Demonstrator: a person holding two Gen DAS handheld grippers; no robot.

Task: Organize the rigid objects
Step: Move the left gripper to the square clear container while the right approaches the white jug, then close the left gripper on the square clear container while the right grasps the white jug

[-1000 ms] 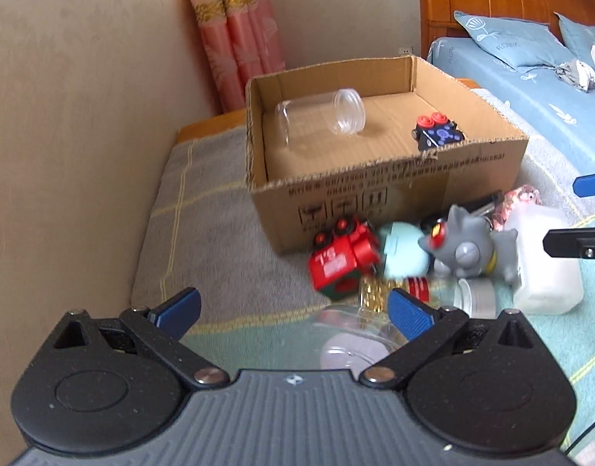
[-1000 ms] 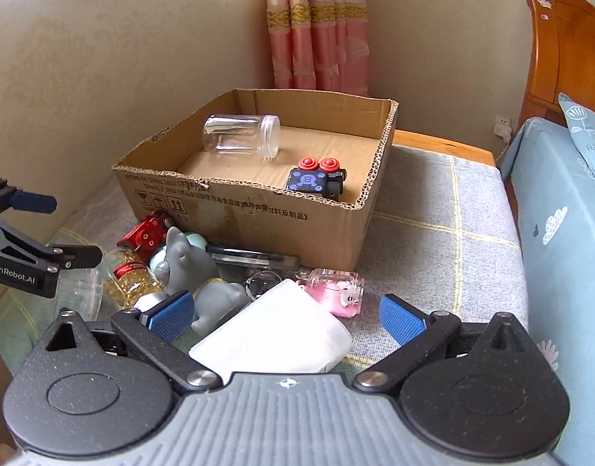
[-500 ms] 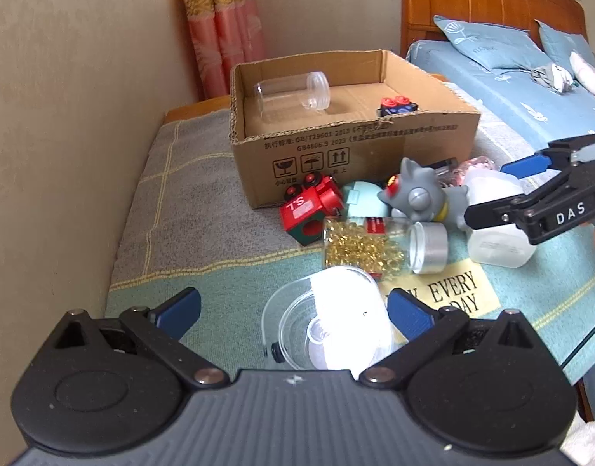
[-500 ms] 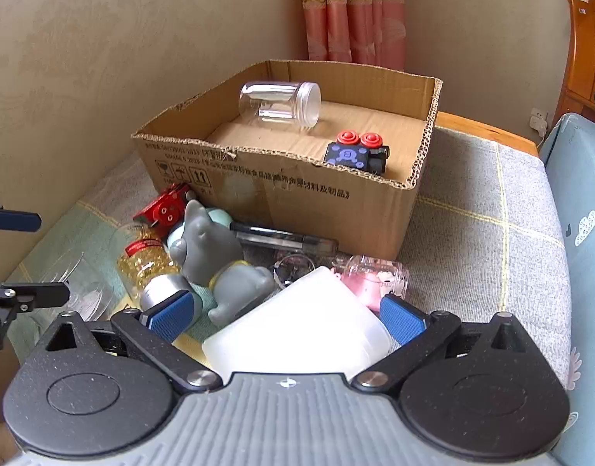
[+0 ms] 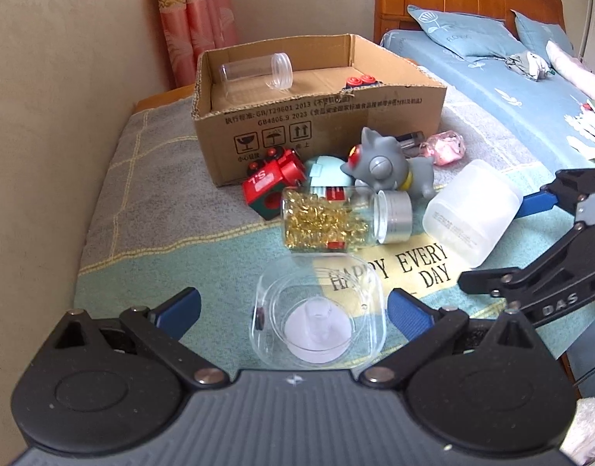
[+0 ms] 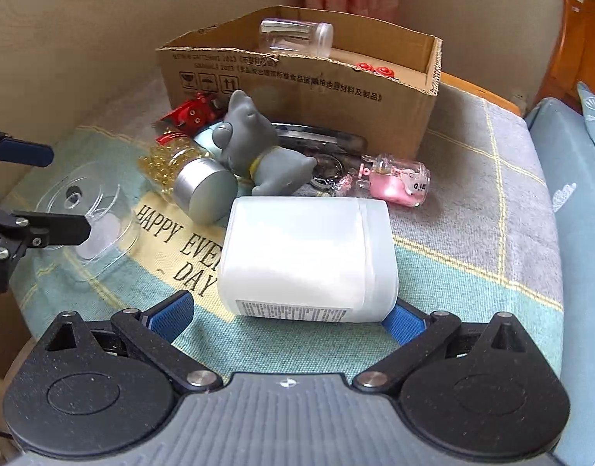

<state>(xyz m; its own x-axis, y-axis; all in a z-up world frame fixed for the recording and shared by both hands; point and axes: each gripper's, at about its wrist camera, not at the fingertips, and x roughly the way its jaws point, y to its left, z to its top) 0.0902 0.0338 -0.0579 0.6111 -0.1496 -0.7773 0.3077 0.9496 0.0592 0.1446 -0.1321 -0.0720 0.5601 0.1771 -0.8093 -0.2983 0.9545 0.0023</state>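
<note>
Currently, the left gripper (image 5: pixel 291 308) has its jaws spread wide around a clear plastic container (image 5: pixel 319 316) lying on the mat (image 5: pixel 188 260); its pads do not touch it. The right gripper (image 6: pixel 286 316) is likewise fully spread, with a white plastic jar (image 6: pixel 307 258) lying on its side between the blue pads. A cardboard box (image 5: pixel 320 124) stands beyond the pile and holds a clear jar (image 5: pixel 256 75). A capsule bottle (image 5: pixel 336 219) and a grey toy figure (image 5: pixel 387 167) lie between box and grippers.
</note>
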